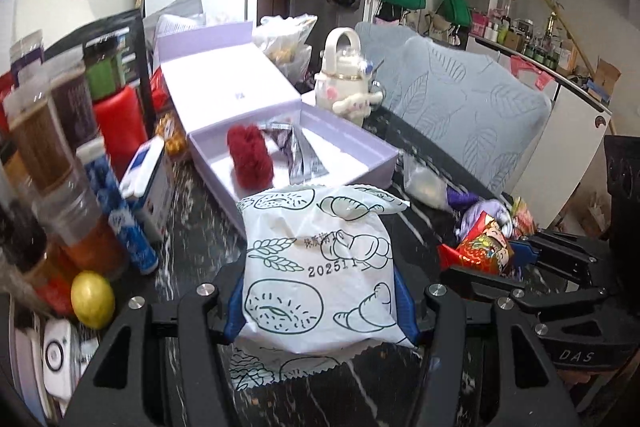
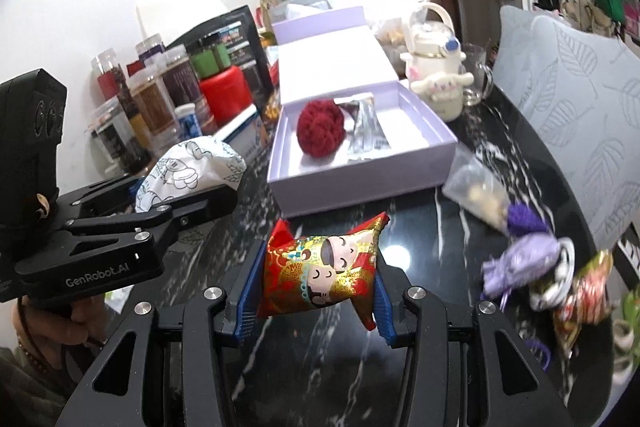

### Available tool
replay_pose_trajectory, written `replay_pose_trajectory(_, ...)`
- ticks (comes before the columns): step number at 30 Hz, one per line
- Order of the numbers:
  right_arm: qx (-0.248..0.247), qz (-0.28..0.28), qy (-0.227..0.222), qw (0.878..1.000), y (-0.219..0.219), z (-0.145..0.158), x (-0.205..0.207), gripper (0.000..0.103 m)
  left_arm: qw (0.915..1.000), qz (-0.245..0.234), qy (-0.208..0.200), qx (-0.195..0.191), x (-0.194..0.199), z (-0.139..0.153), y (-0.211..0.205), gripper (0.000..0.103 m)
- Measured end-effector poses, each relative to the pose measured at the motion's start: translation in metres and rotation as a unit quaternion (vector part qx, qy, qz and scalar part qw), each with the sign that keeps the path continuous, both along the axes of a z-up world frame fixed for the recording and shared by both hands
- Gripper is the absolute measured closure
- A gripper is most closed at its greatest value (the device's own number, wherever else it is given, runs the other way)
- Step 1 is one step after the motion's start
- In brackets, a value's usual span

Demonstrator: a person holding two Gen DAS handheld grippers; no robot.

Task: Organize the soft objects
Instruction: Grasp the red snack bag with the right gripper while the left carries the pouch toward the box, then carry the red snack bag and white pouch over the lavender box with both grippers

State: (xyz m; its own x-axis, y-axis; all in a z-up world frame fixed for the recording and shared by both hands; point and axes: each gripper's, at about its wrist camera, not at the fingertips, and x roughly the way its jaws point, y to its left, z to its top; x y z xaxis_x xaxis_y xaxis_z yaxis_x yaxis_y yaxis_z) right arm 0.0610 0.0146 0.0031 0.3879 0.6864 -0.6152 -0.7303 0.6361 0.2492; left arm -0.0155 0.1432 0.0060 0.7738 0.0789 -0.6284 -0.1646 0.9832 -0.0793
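My left gripper (image 1: 322, 301) is shut on a white bread packet (image 1: 320, 263) printed with pastry drawings, held above the dark marble table. It also shows at the left of the right wrist view (image 2: 188, 175). My right gripper (image 2: 316, 291) is shut on a red and gold foil candy pouch (image 2: 324, 271), also seen in the left wrist view (image 1: 480, 247). Ahead lies an open lilac box (image 1: 362, 163) (image 2: 360, 179) holding a dark red fluffy ball (image 1: 250, 155) (image 2: 320, 129) and silver sachets (image 2: 366, 135).
Jars and bottles (image 1: 60, 131) crowd the left, with a lemon (image 1: 93, 299). A white character kettle (image 2: 434, 75) and glass mug (image 2: 476, 79) stand behind the box. A clear bag (image 2: 476, 191), purple pouches (image 2: 520, 255) and more candy (image 2: 580, 291) lie at right. A grey cushion (image 1: 472, 107) is beyond.
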Motion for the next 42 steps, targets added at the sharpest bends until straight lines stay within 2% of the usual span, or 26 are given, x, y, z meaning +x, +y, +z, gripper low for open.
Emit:
replay_pose_trajectory(6,0.009,0.012,-0.021,1.000,0.011,0.019,0.021,0.056,0.9997,0.009,-0.020,-0.010,0.020,0.017,0.012,0.046)
replay_pose_trajectory(19,0.015,0.026,-0.072,0.997,0.040,0.058,0.064,0.056,0.9983,0.023,-0.052,0.009,0.066,0.048,0.039,0.046)
replay_pose_trajectory(26,0.014,0.029,-0.093,0.995,0.060,0.071,0.089,0.056,0.9978,0.020,-0.061,0.014,0.095,0.055,0.053,0.046)
replay_pose_trajectory(33,0.009,0.032,-0.095,0.995,0.084,0.067,0.120,0.056,0.9976,0.033,-0.057,0.019,0.122,0.046,0.069,0.046)
replay_pose_trajectory(42,-0.022,0.018,-0.074,0.997,0.111,0.030,0.156,0.056,0.9985,0.050,-0.016,0.019,0.156,0.007,0.090,0.046)
